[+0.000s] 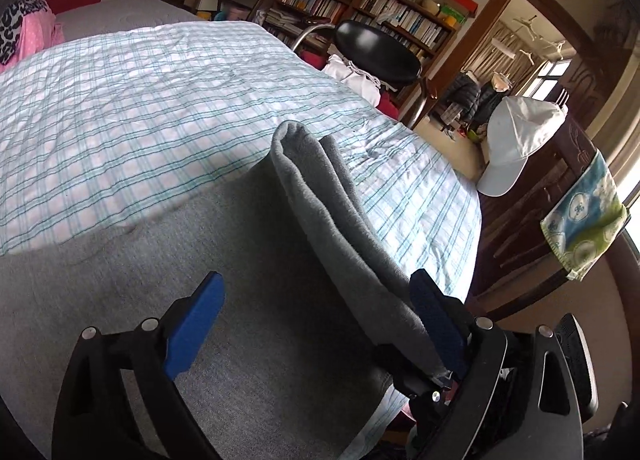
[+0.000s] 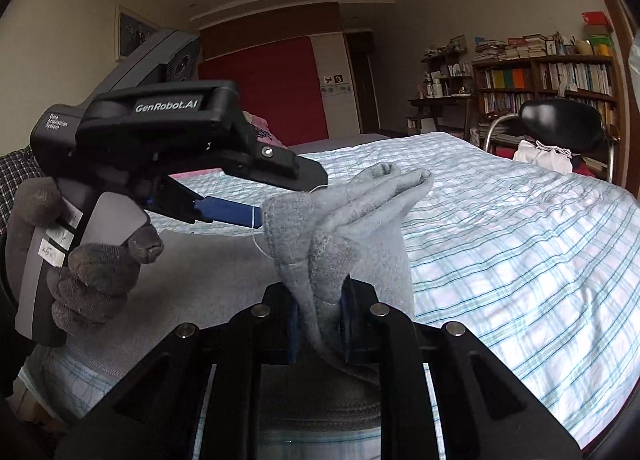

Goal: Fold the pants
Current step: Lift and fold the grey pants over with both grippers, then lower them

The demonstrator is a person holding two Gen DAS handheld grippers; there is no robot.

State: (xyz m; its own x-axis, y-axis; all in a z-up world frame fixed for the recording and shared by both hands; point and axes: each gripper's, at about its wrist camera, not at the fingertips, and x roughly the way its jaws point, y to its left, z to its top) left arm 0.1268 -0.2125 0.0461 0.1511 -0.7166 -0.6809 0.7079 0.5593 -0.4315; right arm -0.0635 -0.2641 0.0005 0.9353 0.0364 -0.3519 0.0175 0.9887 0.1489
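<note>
Grey fleece pants point(image 1: 248, 284) lie on a plaid-covered bed point(image 1: 140, 100). A bunched fold of them point(image 1: 332, 196) rises along my left gripper's right finger. My left gripper point(image 1: 316, 320) is open, its blue pads wide apart, with the fold against the right pad point(image 1: 434, 320). In the right wrist view my right gripper point(image 2: 320, 324) is shut on a bunched grey edge of the pants point(image 2: 340, 228) and lifts it. The left gripper point(image 2: 256, 196), held by a gloved hand, reaches in from the left beside that bunch.
A black chair point(image 1: 376, 48) with white cloth stands past the bed's far side. A wooden chair point(image 1: 560, 188) with a white cap and a patterned towel stands at the right. Bookshelves point(image 1: 360, 4) line the back wall. Pink clothing point(image 1: 28, 28) lies at the far left.
</note>
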